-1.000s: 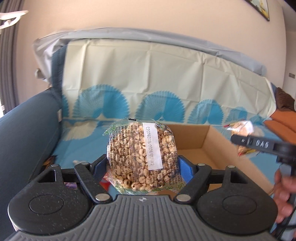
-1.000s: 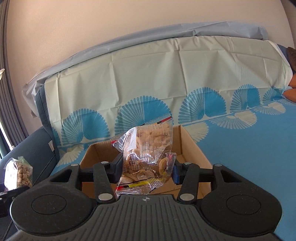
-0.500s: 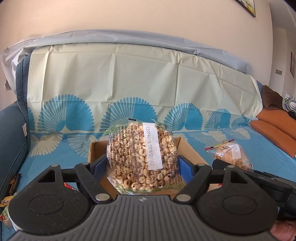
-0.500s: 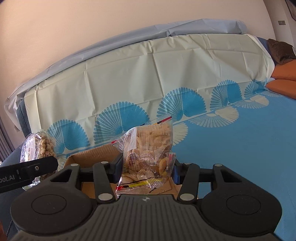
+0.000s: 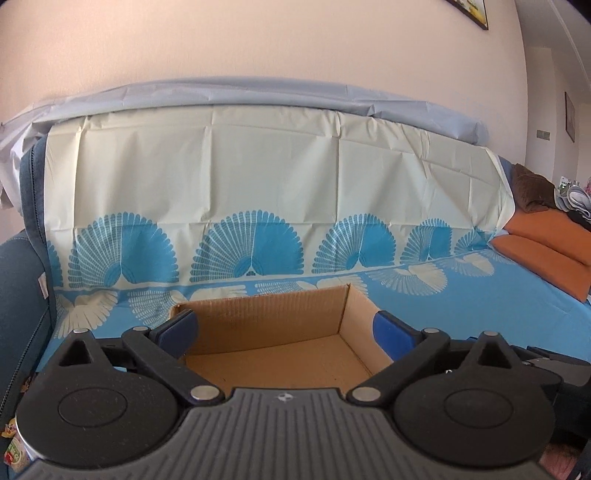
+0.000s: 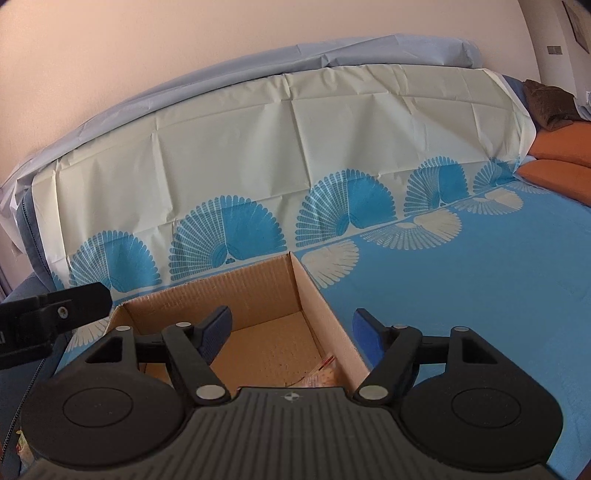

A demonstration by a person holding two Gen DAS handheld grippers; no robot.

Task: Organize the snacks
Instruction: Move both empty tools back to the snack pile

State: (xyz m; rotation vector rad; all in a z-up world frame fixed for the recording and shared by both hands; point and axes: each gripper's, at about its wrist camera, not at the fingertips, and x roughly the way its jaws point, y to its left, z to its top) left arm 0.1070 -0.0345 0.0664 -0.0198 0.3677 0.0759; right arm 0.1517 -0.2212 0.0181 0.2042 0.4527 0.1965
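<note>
Left wrist view: the left tongs now gape empty over the cardboard box — the puffed-grain bag gone. Right tongs also spread; their snack packet lies inside the box.

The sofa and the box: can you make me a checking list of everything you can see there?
Surface: sofa under a blue and cream fan-print cover.
Job's things: open cardboard box on the cover; a snack bag's corner shows on its floor, near the right wall.
Clutter: bits of wrappers at the left edge, too cut off to name.
Grippers: left hand-held gripper open, holding nothing; right hand-held gripper open, holding nothing; both over the box.
Cables: thin dark cable hanging below the left one.
Surroundings: orange cushions, brown cloth, pale wall, picture frame.
</note>
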